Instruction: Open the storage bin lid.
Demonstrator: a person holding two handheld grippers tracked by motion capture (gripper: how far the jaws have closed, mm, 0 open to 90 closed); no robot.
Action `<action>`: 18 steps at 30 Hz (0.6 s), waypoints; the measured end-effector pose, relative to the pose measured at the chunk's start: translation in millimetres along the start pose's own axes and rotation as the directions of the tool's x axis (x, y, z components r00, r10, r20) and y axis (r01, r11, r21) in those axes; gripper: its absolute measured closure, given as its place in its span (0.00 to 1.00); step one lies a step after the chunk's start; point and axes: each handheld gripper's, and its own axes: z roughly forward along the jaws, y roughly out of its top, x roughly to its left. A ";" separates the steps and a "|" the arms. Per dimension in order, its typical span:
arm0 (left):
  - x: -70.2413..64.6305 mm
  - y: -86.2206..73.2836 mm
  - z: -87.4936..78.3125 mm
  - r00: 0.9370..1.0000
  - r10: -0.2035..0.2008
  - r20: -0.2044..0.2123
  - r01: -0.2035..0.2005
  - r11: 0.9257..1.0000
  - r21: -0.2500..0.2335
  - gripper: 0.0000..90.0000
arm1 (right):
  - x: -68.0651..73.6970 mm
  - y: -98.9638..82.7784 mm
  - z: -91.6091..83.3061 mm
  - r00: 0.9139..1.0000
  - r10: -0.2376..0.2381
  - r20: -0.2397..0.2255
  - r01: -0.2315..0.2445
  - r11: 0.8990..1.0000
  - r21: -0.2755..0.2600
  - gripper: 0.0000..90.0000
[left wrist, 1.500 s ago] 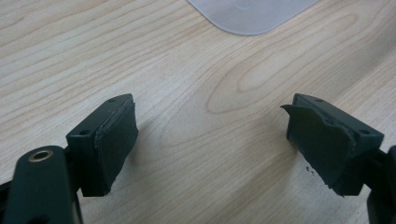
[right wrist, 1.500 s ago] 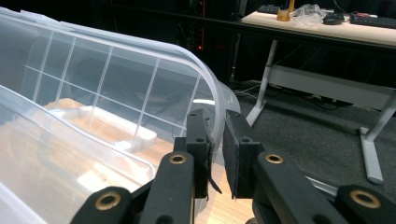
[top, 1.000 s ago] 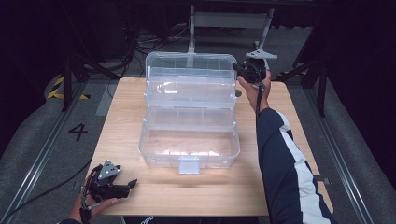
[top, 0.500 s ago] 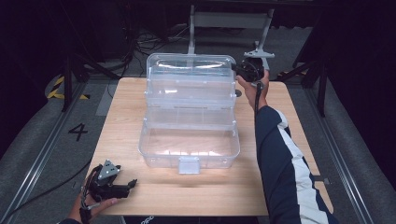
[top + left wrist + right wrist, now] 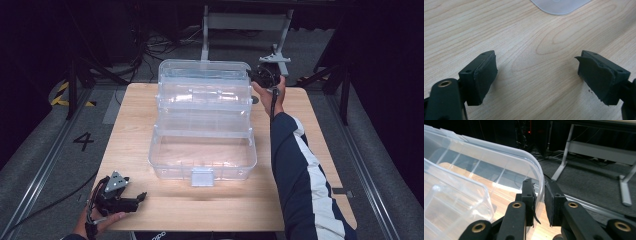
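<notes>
A clear plastic storage box [image 5: 202,160] stands open mid-table, its tiers stepped back and its lid [image 5: 202,75] raised at the far side. My right gripper [image 5: 257,77] is at the lid's far right corner. In the right gripper view its jaws [image 5: 539,195] are shut on the lid's curved rim [image 5: 534,167], which passes between the pads. My left gripper [image 5: 142,196] rests on the wooden table [image 5: 310,165] at the near left corner. It is open [image 5: 536,75] with nothing between its pads, and a corner of the box [image 5: 559,5] lies ahead of it.
A grey metal stand [image 5: 245,22] and loose cables lie on the dark floor behind the table. A floor marking "4" [image 5: 82,141] and a rail run along the left side. A sleeved forearm [image 5: 295,165] crosses the table's right part.
The right gripper has shifted slightly left and down at the lid's corner. The left gripper has stayed where it was.
</notes>
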 end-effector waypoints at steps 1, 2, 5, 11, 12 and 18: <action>-0.5 -0.3 0.5 1.000 -0.008 0.003 0.008 1.000 -0.004 0.18 | -0.8 -0.8 1.0 1.000 0.006 -0.004 -0.006 1.000 0.003 0.88; 0.0 -0.1 0.3 1.000 0.000 -0.001 0.000 1.000 -0.004 0.18 | -1.5 -1.5 1.9 1.000 0.008 -0.005 -0.008 1.000 0.008 0.88; -0.1 -0.1 0.4 1.000 -0.001 -0.001 0.001 1.000 -0.004 0.18 | -2.2 -2.2 4.9 1.000 0.006 -0.004 -0.006 1.000 0.017 0.88; -0.1 -0.2 0.2 1.000 0.000 -0.001 0.000 1.000 -0.003 0.18 | -2.8 -3.9 10.3 1.000 0.004 0.004 -0.005 0.999 0.039 0.87; -0.1 -0.3 0.2 1.000 -0.001 0.000 0.001 1.000 -0.003 0.18 | -2.9 -4.2 11.1 1.000 0.004 0.004 -0.005 0.999 0.045 0.87; -0.2 -0.4 0.3 1.000 -0.002 -0.001 0.002 1.000 -0.004 0.18 | -3.3 -6.7 16.6 1.000 0.012 0.013 -0.013 0.998 0.066 0.88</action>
